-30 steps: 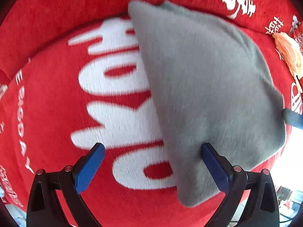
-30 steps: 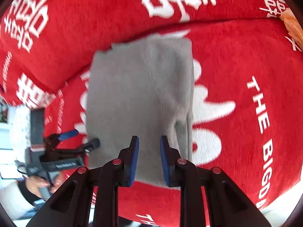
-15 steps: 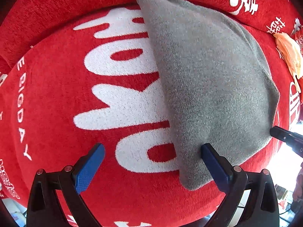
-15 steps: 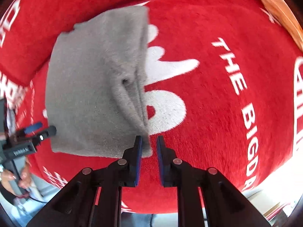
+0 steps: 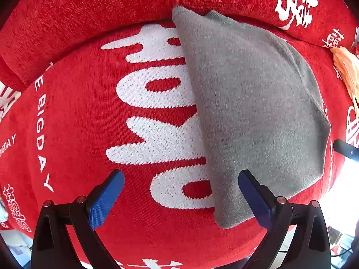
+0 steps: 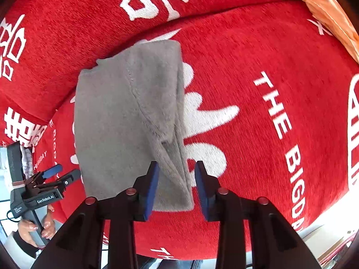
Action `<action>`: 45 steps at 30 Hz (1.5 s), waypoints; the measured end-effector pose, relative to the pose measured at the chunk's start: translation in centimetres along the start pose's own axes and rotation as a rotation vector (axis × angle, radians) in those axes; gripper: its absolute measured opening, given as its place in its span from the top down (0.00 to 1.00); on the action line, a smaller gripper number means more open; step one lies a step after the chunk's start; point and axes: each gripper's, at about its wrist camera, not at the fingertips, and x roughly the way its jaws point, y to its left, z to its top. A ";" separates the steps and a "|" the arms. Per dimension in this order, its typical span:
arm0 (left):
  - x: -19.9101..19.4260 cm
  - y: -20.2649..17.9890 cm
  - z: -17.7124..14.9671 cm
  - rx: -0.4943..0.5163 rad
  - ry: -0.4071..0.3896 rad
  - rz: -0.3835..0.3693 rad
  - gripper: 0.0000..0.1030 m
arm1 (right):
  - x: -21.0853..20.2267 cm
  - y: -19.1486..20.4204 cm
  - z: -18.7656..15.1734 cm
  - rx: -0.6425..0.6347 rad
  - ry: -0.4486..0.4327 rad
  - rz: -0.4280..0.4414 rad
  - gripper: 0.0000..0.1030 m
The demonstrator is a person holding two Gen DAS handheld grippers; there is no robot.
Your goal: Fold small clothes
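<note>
Both tongs hang over the red cover. Left gripper point(image 5: 180, 194) points down with jaws spread wide, gripping nothing; its right-hand pad overlaps the near edge of the grey garment point(image 5: 253, 112) in view, contact not determinable. Right gripper point(image 6: 176, 186) has jaws at a moderate gap and opening; the garment's folded edge lies between the pads, which do not appear to press on it. Garment lies flat on the red patterned blanket point(image 5: 74, 121), already folded into a rough rectangle, far end against the seam where the cover rises; layered folds show along its right edge in the right wrist view. An orange cloth point(image 6: 329, 15) lies well apart, at the far right corner. Judgement: a fold has just been laid down and the right tongs are letting go of it; the step in hand is release. Next move likely calls for lifting both tongs clear without dragging the top layer, then either a final fold across the short axis, with each tong pinching a near corner, or moving on to the orange cloth. Writing: "THE BIGDAY" woven in white on the blanket, large white Chinese characters alongside; "GenRobot.AI" printed on the left gripper body as seen from the right wrist view.
</note>
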 end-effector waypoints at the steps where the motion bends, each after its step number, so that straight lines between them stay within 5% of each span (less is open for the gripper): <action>1: -0.1 -0.2 0.2 -0.002 0.002 0.001 0.01 | 0.1 0.0 0.3 -0.005 0.005 0.003 0.64; 7: 0.1 -0.5 1.4 -0.037 0.001 -0.024 0.01 | 0.1 -0.3 0.9 -0.011 0.024 0.020 0.59; 11: -0.4 -0.4 2.2 -0.074 -0.020 -0.026 0.01 | 0.2 -0.6 1.7 -0.010 0.027 0.050 0.40; 24: -2.1 1.4 7.0 -0.142 -0.043 -0.036 0.01 | 0.8 -3.4 4.5 0.082 0.031 0.142 0.33; 39: 3.4 2.5 8.9 -0.179 0.015 -0.304 0.01 | 6.1 -4.6 7.4 0.091 0.166 0.356 0.31; 45: 4.8 0.7 9.6 -0.142 0.028 -0.350 0.01 | 7.2 -3.6 8.3 0.053 0.181 0.431 0.31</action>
